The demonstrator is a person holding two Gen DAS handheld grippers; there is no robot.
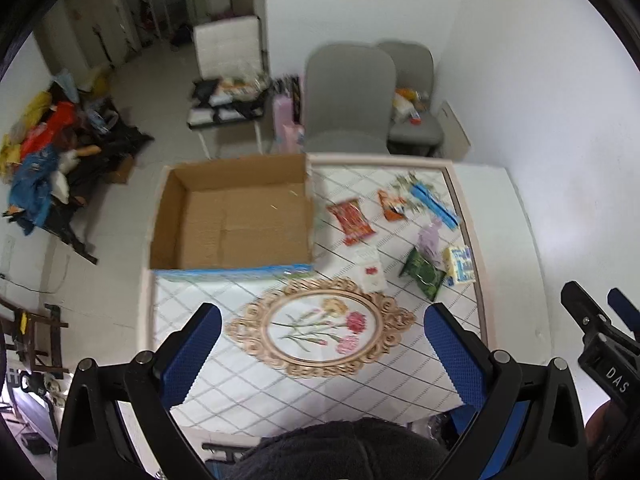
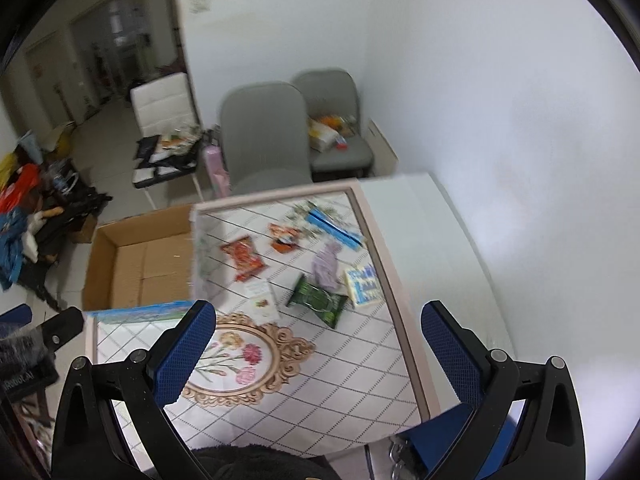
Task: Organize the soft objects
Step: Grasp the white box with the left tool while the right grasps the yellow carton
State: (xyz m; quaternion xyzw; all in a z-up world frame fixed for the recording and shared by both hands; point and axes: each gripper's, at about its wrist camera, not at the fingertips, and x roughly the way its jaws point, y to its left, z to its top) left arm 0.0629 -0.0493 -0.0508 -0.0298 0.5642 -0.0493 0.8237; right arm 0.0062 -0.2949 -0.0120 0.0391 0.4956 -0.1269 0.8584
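Note:
Several soft packets lie on the far right of the table: a red snack bag (image 1: 351, 219) (image 2: 243, 258), an orange packet (image 1: 393, 205) (image 2: 284, 237), a blue pack (image 1: 434, 204) (image 2: 334, 229), a lilac pouch (image 1: 428, 240) (image 2: 326, 266), a green bag (image 1: 424, 274) (image 2: 318, 300), a yellow-blue pack (image 1: 460, 265) (image 2: 363, 285) and a white packet (image 1: 371, 270) (image 2: 262, 297). An open cardboard box (image 1: 236, 216) (image 2: 140, 264) stands at the far left, empty. My left gripper (image 1: 322, 354) and right gripper (image 2: 316, 354) are open and empty, high above the near table.
The table (image 1: 280, 384) (image 2: 340, 380) has a white diamond-pattern cloth with a framed flower print (image 1: 322, 326) (image 2: 240, 354). Two grey chairs (image 1: 346, 96) (image 2: 264, 136) stand behind it against a white wall. A white chair (image 1: 228, 64) and a clothes pile (image 1: 44, 152) are on the floor, left.

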